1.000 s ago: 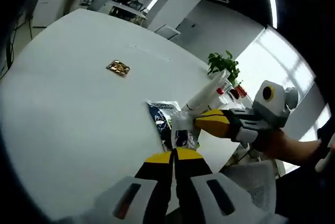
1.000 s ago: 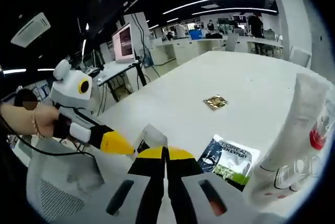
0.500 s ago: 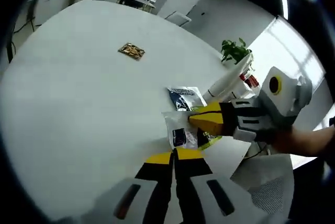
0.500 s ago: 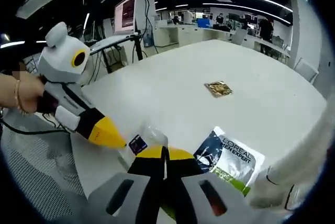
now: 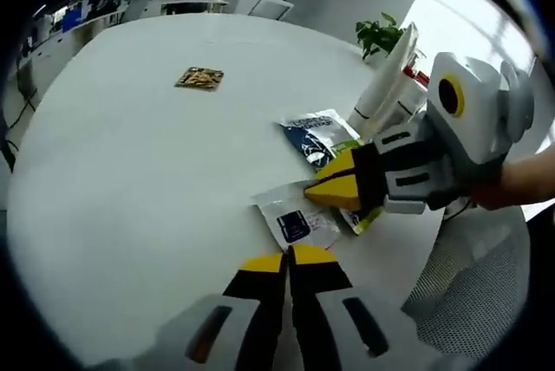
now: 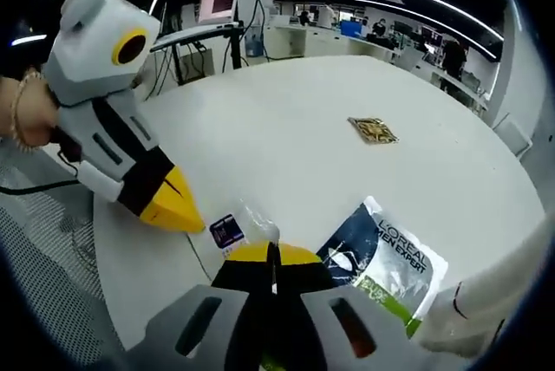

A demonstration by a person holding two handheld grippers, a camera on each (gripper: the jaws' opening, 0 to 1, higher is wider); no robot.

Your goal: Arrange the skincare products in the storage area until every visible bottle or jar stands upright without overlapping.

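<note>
right claw (image 5: 323,191) pinches clear sachet (image 5: 295,219) flat on worktop (image 5: 130,163) | left claw (image 5: 289,258) closed, empty (tips just short of sachet) | dark pouch (image 6: 386,254) beside right claw

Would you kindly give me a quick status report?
Left gripper shut, empty. Right gripper shut on clear sachet. L'Oreal sachet flat beside it; white tube leaning.

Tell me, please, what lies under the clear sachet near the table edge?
Under the clear sachet shows bare white table; its edge nearest the dark L'Oreal sachet sits beneath the right gripper, so any overlap there is hidden, as is whatever lies beneath its printed label.
</note>
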